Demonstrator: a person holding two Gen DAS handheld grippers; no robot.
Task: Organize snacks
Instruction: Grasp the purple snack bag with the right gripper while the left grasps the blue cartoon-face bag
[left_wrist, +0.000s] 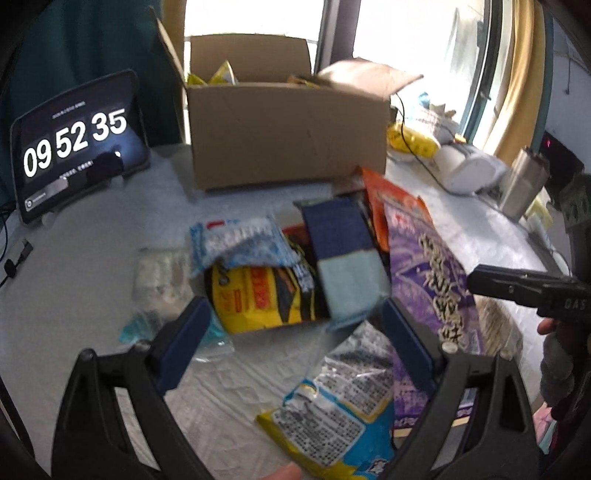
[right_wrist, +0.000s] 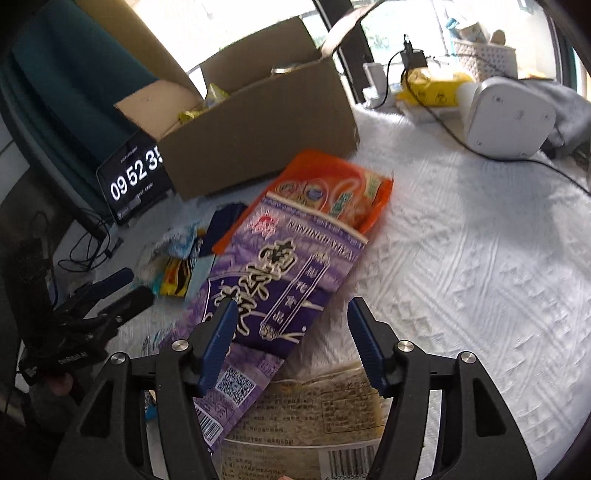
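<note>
Snack packets lie in a heap on the white cloth in front of an open cardboard box (left_wrist: 288, 136) (right_wrist: 258, 125) that holds a few yellow packets. My left gripper (left_wrist: 295, 314) is open and empty just above a yellow packet (left_wrist: 258, 295) and a dark-blue and pale-blue packet (left_wrist: 343, 258); a blue-and-yellow packet (left_wrist: 332, 417) lies below it. My right gripper (right_wrist: 290, 314) is open and empty over a large purple bag (right_wrist: 273, 269) (left_wrist: 432, 273), with an orange packet (right_wrist: 332, 188) beyond and a beige packet (right_wrist: 314, 406) beneath.
A tablet clock (left_wrist: 74, 147) (right_wrist: 136, 177) stands left of the box. A white appliance (right_wrist: 509, 114), cables, yellow wipes (right_wrist: 436, 88) and a metal flask (left_wrist: 524, 184) sit at the right. Bare white cloth (right_wrist: 480, 277) lies to the right of the heap.
</note>
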